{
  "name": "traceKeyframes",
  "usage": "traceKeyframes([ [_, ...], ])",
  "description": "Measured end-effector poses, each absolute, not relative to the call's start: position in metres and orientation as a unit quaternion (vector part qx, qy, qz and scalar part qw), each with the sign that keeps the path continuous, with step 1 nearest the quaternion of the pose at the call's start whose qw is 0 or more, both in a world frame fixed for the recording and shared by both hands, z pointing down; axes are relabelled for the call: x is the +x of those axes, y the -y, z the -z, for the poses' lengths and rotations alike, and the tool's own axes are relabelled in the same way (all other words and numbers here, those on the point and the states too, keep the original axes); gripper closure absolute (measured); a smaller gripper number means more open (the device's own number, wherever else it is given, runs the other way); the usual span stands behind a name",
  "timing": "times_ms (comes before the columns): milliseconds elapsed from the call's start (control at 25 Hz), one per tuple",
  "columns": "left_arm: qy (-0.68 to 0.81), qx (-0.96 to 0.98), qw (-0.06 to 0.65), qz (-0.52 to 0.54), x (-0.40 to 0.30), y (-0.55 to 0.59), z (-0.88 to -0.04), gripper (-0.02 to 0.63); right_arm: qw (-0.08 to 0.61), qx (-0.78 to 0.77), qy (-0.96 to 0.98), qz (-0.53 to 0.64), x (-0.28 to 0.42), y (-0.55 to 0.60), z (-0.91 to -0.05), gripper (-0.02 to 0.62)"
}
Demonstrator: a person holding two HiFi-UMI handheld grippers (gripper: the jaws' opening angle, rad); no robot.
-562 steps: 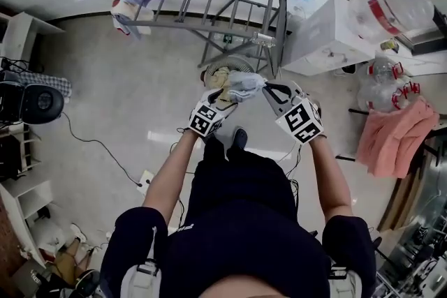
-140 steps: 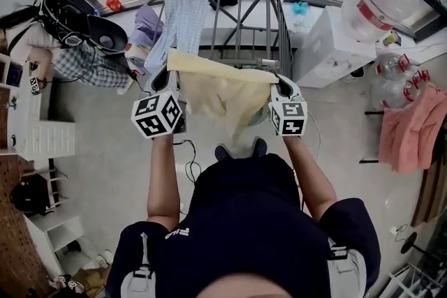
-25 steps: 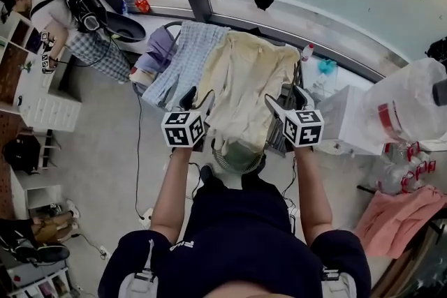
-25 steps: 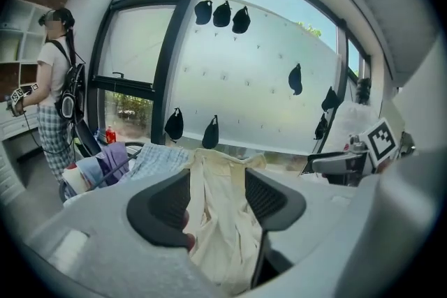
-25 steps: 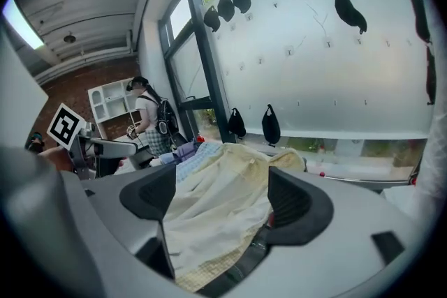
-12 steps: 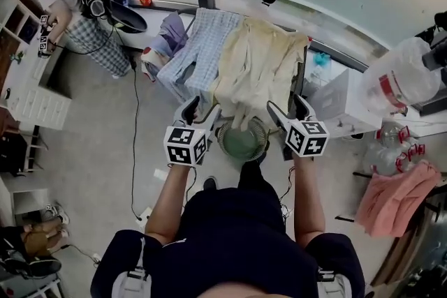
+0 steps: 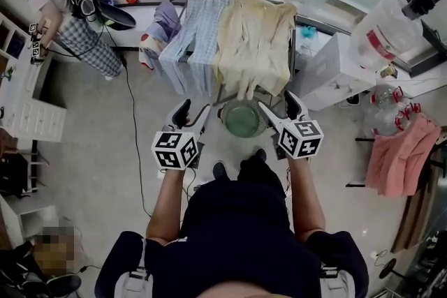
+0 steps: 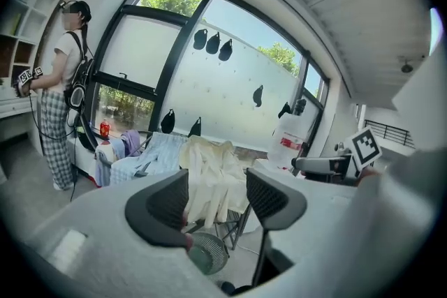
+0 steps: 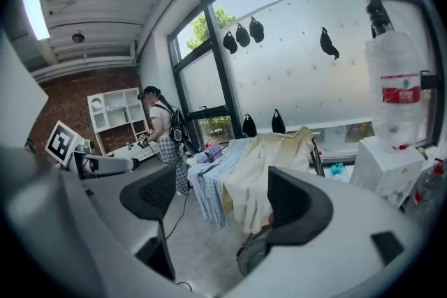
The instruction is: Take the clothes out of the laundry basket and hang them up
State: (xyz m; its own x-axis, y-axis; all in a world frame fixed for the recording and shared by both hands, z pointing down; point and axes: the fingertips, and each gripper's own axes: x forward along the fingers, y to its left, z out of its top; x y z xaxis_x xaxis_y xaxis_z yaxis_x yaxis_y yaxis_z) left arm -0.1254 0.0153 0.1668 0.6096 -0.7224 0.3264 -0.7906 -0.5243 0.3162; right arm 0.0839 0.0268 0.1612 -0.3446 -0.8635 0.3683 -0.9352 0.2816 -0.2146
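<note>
Both tongs stand spread and empty, left gripper (image 7: 195, 108) and right gripper (image 7: 276, 102) flanking the round laundry basket (image 7: 242, 119) on the floor just beyond. Behind it, a cream shirt (image 7: 255, 38) and a blue checked garment (image 7: 195, 35) hang on the drying rack (image 7: 292, 45). Farther left, a person (image 7: 66, 10) stands by the window.

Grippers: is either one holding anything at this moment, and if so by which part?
Nothing is held. The left gripper and right gripper both stand open and empty; the cream garment hangs apart from both.
</note>
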Motion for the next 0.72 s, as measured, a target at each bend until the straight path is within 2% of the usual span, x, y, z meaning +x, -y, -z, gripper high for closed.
traceKeyframes([
  [360,0.439,0.875,0.193,-0.071,-0.131,-0.052,-0.147,0.359,0.095,0.578,0.792,-0.170,0.078,-0.072,-0.155,0.189],
  [520,0.430,0.881,0.188,-0.066,-0.123,-0.068,-0.137,0.359,0.055,0.579,0.795,-0.172,0.075,-0.083,-0.133,0.189],
  [720,0.441,0.881,0.165,-0.042,-0.117,-0.072,-0.121,0.361,0.052,0.571,0.805,-0.153,0.071,-0.085,-0.125,0.189],
])
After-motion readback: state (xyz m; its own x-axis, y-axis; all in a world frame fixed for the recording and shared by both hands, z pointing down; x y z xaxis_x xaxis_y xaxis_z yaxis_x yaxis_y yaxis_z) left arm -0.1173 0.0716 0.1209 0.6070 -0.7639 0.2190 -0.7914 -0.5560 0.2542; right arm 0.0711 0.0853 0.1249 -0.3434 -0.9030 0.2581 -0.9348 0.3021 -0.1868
